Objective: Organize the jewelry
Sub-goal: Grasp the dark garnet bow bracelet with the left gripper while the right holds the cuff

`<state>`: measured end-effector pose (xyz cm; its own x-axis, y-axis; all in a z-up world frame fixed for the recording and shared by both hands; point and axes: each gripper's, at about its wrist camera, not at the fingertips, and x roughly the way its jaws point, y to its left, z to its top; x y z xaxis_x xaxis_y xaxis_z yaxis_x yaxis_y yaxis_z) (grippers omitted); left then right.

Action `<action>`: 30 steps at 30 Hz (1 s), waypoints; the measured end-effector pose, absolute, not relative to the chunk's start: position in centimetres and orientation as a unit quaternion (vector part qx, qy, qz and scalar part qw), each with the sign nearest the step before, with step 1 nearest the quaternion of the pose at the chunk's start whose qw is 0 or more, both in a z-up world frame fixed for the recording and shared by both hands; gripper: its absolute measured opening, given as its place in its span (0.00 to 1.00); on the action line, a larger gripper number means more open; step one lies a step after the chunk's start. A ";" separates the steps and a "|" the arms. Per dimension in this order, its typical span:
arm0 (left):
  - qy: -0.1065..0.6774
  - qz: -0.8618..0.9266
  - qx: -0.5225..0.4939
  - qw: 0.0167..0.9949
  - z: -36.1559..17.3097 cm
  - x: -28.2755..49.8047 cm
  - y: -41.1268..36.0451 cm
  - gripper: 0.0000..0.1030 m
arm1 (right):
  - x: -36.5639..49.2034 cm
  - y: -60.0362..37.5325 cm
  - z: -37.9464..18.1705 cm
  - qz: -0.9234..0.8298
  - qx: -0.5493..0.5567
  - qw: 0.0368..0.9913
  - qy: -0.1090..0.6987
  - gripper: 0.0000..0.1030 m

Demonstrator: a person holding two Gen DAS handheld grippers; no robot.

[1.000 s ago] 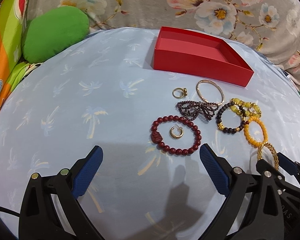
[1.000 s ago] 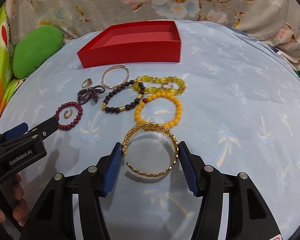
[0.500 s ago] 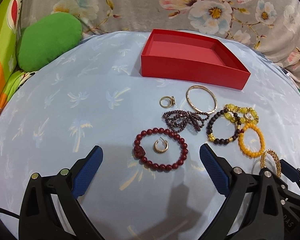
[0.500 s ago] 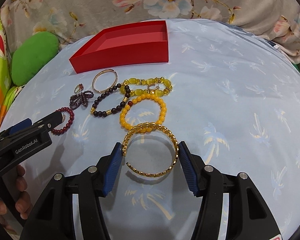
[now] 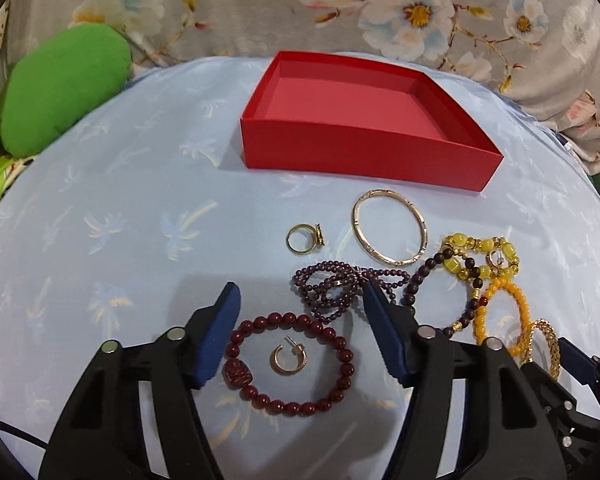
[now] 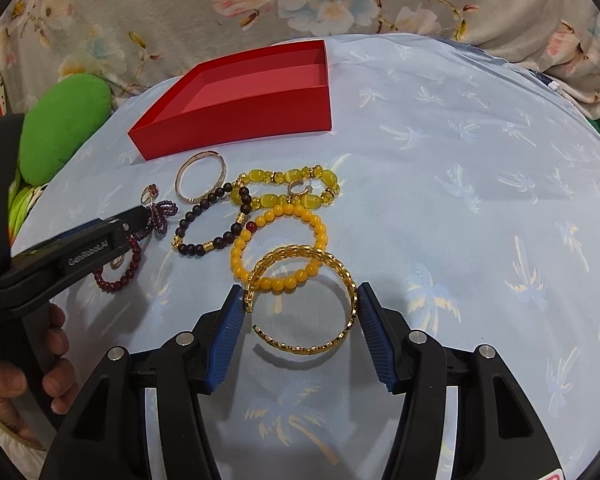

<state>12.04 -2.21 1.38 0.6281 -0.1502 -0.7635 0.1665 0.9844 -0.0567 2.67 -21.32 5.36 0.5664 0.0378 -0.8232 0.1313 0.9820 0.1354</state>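
An empty red box (image 5: 360, 120) stands at the back of the blue cloth; it also shows in the right wrist view (image 6: 240, 100). My right gripper (image 6: 300, 304) is shut on a gold chain cuff (image 6: 302, 300), held just above the cloth over an orange bead bracelet (image 6: 278, 248). My left gripper (image 5: 300, 316) is open, its fingers either side of a dark red bead bracelet (image 5: 288, 364) with a gold hoop earring (image 5: 288, 359) inside it. A purple bead strand (image 5: 340, 288), gold ring (image 5: 304, 238) and thin gold bangle (image 5: 390, 232) lie beyond.
A dark brown bead bracelet (image 6: 212, 224) and a yellow glass bead bracelet (image 6: 284, 190) lie among the jewelry. A green cushion (image 5: 60, 88) sits at the left edge. Floral fabric (image 5: 380, 8) rises behind the box.
My left gripper has moved forward and down, narrowing around the dark red bracelet. My right gripper has carried the gold cuff forward over the orange bracelet.
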 end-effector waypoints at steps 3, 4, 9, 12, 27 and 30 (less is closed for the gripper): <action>0.424 -0.099 0.011 0.900 1.0 12.2 -2.3 0.40 | 3.0 -21.4 5.3 -0.026 0.093 0.880 0.466 0.54; 0.424 -0.105 0.010 0.899 1.0 12.2 -2.4 0.31 | 3.1 -21.3 5.3 -0.025 0.093 0.879 0.467 0.54; 0.417 -0.131 0.014 0.899 1.1 11.9 -3.1 0.07 | 3.4 -21.2 5.3 -0.023 0.093 0.878 0.469 0.54; 0.412 -0.138 0.016 0.901 1.6 11.6 -3.3 0.05 | 3.4 -21.2 5.5 -0.024 0.094 0.878 0.468 0.54; 0.404 -0.146 -0.005 0.903 3.2 10.1 -2.6 0.15 | 1.6 -21.2 7.2 -0.019 0.098 0.887 0.451 0.54; 0.401 -0.140 -0.010 0.905 2.8 10.5 -2.5 0.37 | 1.6 -21.4 7.2 -0.019 0.097 0.886 0.452 0.54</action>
